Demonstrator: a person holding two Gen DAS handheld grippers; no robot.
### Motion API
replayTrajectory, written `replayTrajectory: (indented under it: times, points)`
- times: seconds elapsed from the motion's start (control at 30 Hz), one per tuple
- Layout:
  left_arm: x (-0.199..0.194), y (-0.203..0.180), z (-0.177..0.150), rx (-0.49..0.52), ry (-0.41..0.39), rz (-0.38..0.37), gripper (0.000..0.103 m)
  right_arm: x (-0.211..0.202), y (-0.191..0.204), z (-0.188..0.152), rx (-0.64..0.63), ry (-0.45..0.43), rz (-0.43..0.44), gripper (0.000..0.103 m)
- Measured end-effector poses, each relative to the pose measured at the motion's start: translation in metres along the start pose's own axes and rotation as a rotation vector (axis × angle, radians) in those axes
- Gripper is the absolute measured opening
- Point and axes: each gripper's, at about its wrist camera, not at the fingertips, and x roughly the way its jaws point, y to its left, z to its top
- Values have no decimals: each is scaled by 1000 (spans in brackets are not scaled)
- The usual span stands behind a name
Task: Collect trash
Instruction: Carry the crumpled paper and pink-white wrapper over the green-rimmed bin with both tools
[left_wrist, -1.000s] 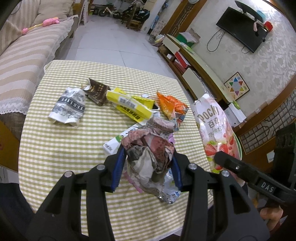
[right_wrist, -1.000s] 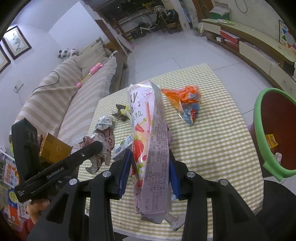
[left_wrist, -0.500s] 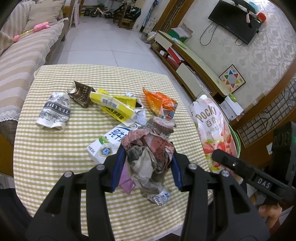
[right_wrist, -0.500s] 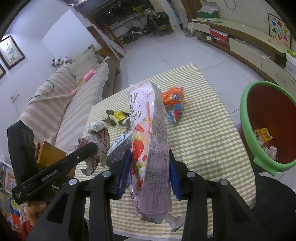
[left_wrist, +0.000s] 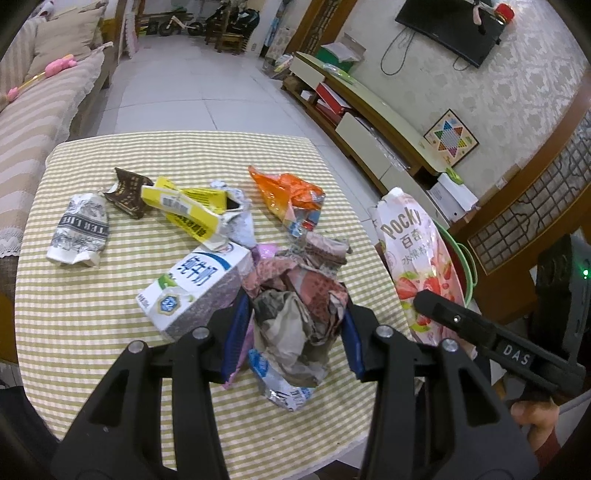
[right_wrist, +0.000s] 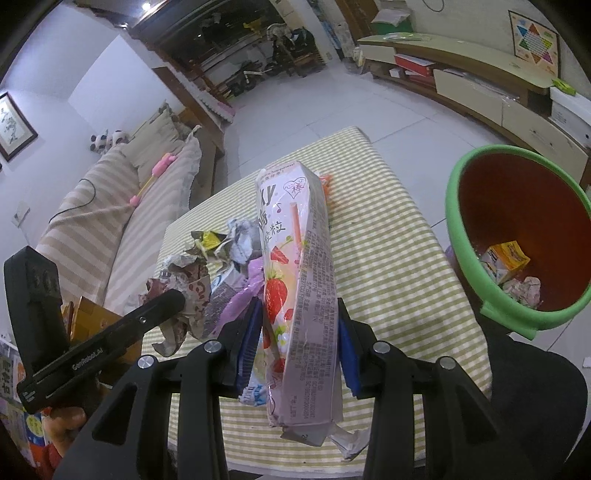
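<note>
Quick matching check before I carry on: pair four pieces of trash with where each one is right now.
Things:
1. Pocky bag
2. crumpled paper wad
3. milk carton
4. yellow box

Places:
A. lying on the checked tablecloth
B. inside the green-rimmed bin
C. clamped in the right gripper
D. clamped in the left gripper

Pairs: 1-C, 2-D, 3-A, 4-B

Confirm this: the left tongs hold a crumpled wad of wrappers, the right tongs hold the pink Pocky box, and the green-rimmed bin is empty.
Not quite. The green-rimmed bin already holds a yellow carton and crumpled paper, as the right wrist view shows. The rest stands: left tongs grip the wad, right tongs the Pocky box.
</note>
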Motion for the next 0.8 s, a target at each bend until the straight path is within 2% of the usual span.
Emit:
replayTrajectory:
  times: [0.8]
  points:
    - [31,-69,6,126,45,-82,43,-36,-69,0,130,-74,-84,37]
